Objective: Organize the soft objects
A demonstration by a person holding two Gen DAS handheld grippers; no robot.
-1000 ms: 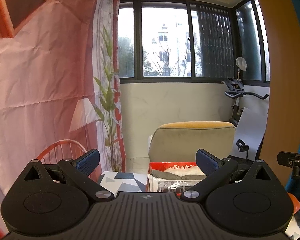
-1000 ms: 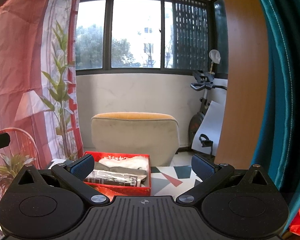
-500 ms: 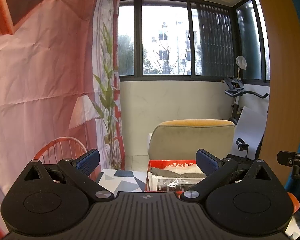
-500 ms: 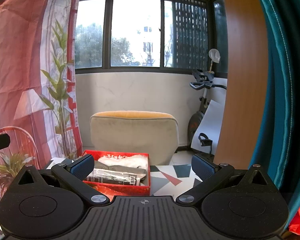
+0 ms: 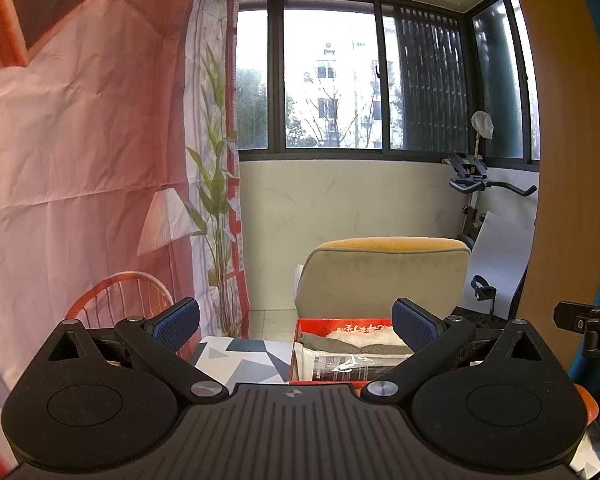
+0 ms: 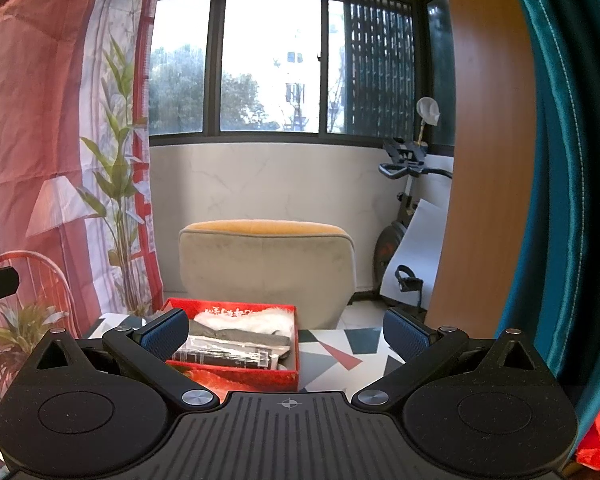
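A red box (image 6: 236, 374) (image 5: 305, 326) stands on a table with a geometric-patterned top (image 6: 340, 350) (image 5: 244, 354). Inside it lie a white fluffy item (image 6: 244, 318) (image 5: 364, 334), a folded grey cloth (image 6: 240, 336) (image 5: 332, 344) and a dark packet in clear wrap (image 6: 224, 356) (image 5: 348, 366). My left gripper (image 5: 296, 322) is open, held above the table's near side, with the box behind its right finger. My right gripper (image 6: 286, 332) is open too, with the box behind its left finger. Neither holds anything.
A beige chair with an orange top (image 6: 266, 272) (image 5: 384, 276) stands just behind the table. A printed pink backdrop (image 5: 80, 160) hangs on the left. A wooden panel (image 6: 488, 140) and teal curtain (image 6: 572, 160) are at the right. An exercise bike (image 6: 404, 216) is by the window.
Both views have shifted very slightly, the box sitting a touch higher in frame. Both grippers stay open and nothing in the box has moved.
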